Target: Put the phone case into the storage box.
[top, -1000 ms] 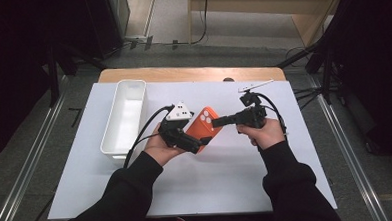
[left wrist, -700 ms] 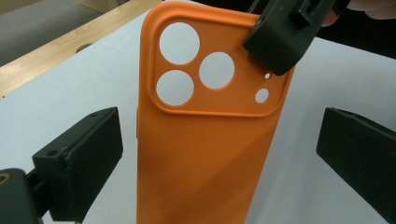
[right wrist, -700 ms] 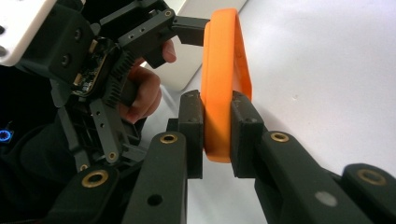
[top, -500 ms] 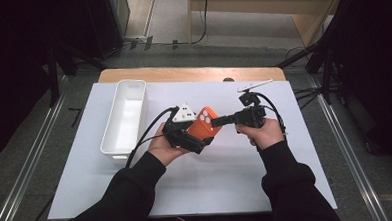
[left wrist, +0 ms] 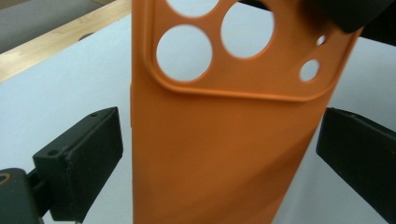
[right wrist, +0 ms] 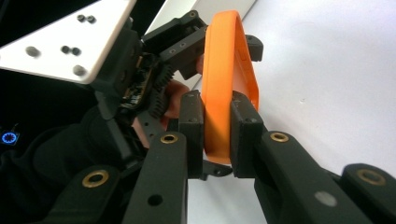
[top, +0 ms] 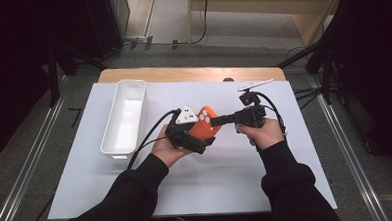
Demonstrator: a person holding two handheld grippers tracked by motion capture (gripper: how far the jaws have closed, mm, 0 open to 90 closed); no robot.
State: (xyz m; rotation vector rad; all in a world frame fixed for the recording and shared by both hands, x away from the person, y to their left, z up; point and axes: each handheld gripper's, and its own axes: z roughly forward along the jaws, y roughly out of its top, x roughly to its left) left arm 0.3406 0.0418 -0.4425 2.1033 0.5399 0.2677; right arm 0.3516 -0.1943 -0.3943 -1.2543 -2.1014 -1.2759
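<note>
Comparing with a second ago: the left gripper has shifted slightly along the orange case, which hangs above the mat to the right of the white bin, while the right gripper has kept its place, jaws clamped on the case's edge; by my reading a hand-over is in hand, not finished. Left gripper view: its pads stand apart from the case, jaws wide and gripping nothing; right gripper view: pads pinch the rim, a contact too small to tell in the high view.
</note>
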